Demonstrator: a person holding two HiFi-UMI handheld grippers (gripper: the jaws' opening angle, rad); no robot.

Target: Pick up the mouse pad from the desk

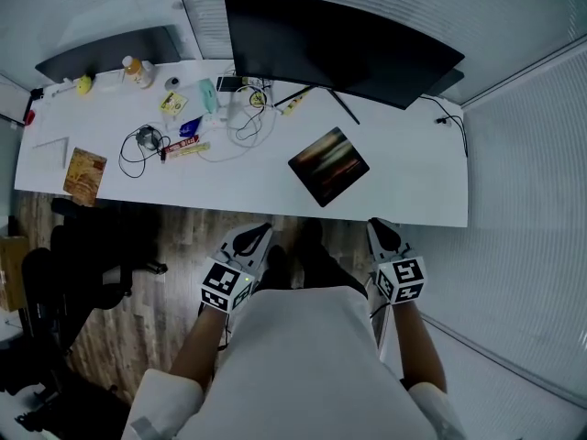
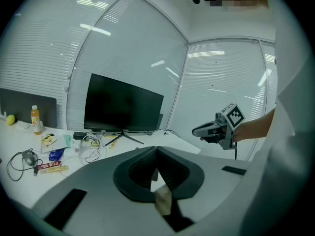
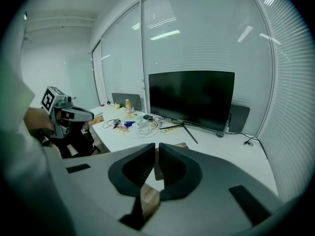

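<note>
**Both claws closed, mouse pad lying on the desk**

I am holding my left claw (image 1: 254, 236) and my right claw (image 1: 380, 231) in the lower middle of the head view, in front of the near edge of the white desk (image 1: 413, 195). Both are hanging over the wooden floor (image 1: 174, 236) and are touching nothing on the desk. In the left gripper view the two jaws are meeting at their tips, with nothing between them. In the right gripper view the jaws are also standing together and are gripping nothing.

The mouse pad (image 1: 328, 165) is lying flat on the desk, right of the centre of the head view, turned at an angle to the desk edge. It is dark with a brownish pattern, and nothing is resting on it. It is lying between my two claws in the left-right direction, but farther up in the frame and well apart from both.

Above the pad a wide dark monitor (image 1: 339, 49) is standing on its thin stand. To the left of it a tangle of cables (image 1: 240, 125), a bottle (image 1: 138, 70) and a brown booklet (image 1: 84, 174) are lying about. A black chair (image 1: 78, 273) is standing at the lower left.
</note>
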